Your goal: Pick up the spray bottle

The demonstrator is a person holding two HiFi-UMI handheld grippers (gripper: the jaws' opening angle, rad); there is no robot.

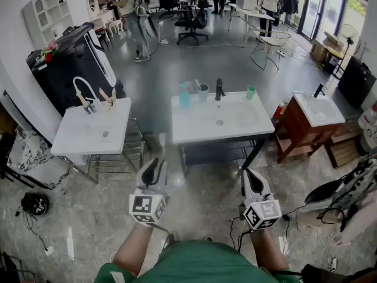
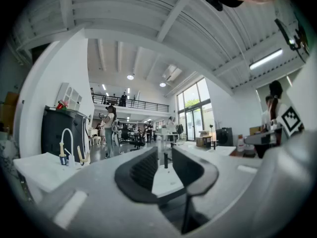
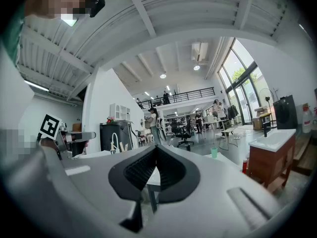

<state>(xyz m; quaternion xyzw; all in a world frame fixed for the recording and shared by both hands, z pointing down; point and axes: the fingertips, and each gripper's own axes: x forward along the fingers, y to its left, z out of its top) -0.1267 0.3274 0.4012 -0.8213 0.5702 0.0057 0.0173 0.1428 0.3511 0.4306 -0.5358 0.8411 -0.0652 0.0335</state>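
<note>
The spray bottle (image 1: pixel 184 95) is pale blue and stands upright at the back left of the white sink table (image 1: pixel 200 128), beside a grey cup (image 1: pixel 203 91), a black tap (image 1: pixel 220 89) and a green cup (image 1: pixel 251 92). My left gripper (image 1: pixel 158 163) and right gripper (image 1: pixel 247 173) hover level over the floor, well short of the table's front edge. In the left gripper view the left gripper (image 2: pixel 165 152) shows only a narrow slit and holds nothing. The right gripper (image 3: pixel 156 148) has its tips touching and is empty. The green cup (image 3: pixel 214 152) shows to its right.
A second white sink table (image 1: pixel 88 131) with a looped tap stands at the left. At the right there is a wooden cabinet (image 1: pixel 297 135) carrying a basin. A black machine (image 1: pixel 73 61) is at the back left. Cables lie on the floor; people and an office chair (image 1: pixel 191 22) are far behind.
</note>
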